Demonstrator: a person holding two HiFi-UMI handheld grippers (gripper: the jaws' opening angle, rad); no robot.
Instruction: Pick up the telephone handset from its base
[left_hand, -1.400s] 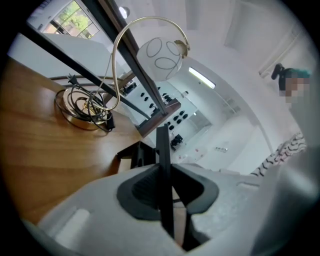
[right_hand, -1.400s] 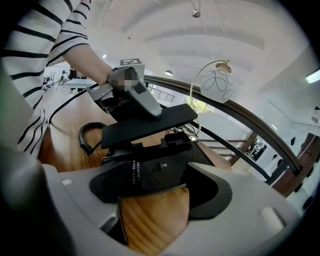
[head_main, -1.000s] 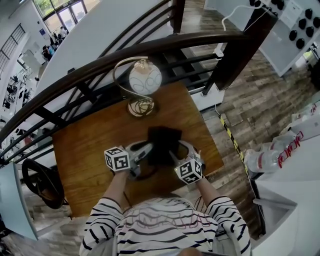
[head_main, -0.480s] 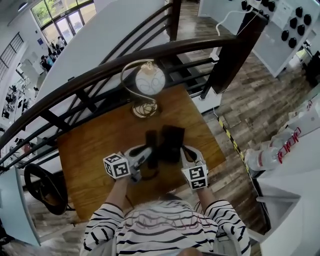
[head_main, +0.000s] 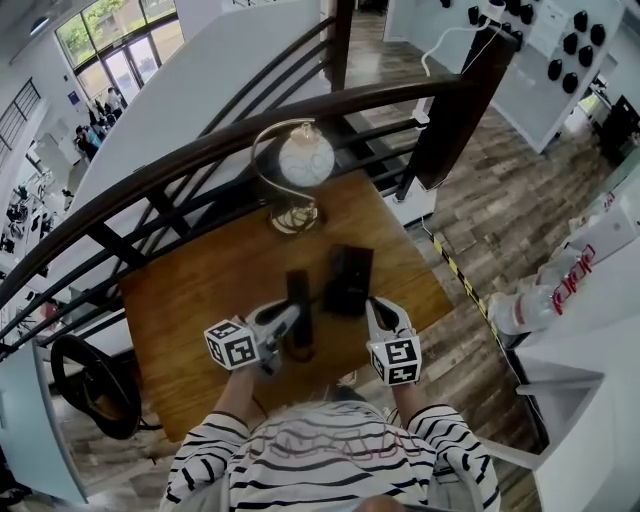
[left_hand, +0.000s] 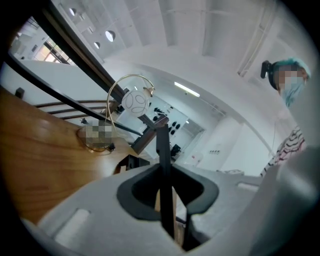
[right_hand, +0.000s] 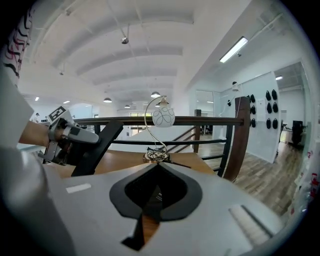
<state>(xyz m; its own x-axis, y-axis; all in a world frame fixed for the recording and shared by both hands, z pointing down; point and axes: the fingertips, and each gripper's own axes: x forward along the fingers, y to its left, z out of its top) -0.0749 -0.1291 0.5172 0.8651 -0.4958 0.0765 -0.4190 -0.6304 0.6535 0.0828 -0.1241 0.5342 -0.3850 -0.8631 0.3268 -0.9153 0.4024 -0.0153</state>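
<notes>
The black telephone handset (head_main: 298, 296) hangs above the wooden table (head_main: 200, 300), left of the black phone base (head_main: 350, 279) and apart from it. My left gripper (head_main: 290, 322) is shut on the handset's near end. In the left gripper view the handset (left_hand: 161, 145) stands as a thin dark bar between the jaws of the left gripper (left_hand: 165, 175), with the base (left_hand: 131, 162) behind it. My right gripper (head_main: 379, 308) hovers just in front of the base, shut and empty. In the right gripper view the right gripper (right_hand: 157, 166) holds nothing, and the handset (right_hand: 95, 145) shows at the left.
A table lamp (head_main: 300, 165) with a white globe stands at the table's far edge, behind the base. A dark curved railing (head_main: 250, 130) runs behind the table. A white counter (head_main: 590, 380) stands at the right, and a black wheel-like object (head_main: 90, 385) at the left.
The handset has come off the base and moved left and up with my left gripper. My right gripper has drawn back from the base toward the person.
</notes>
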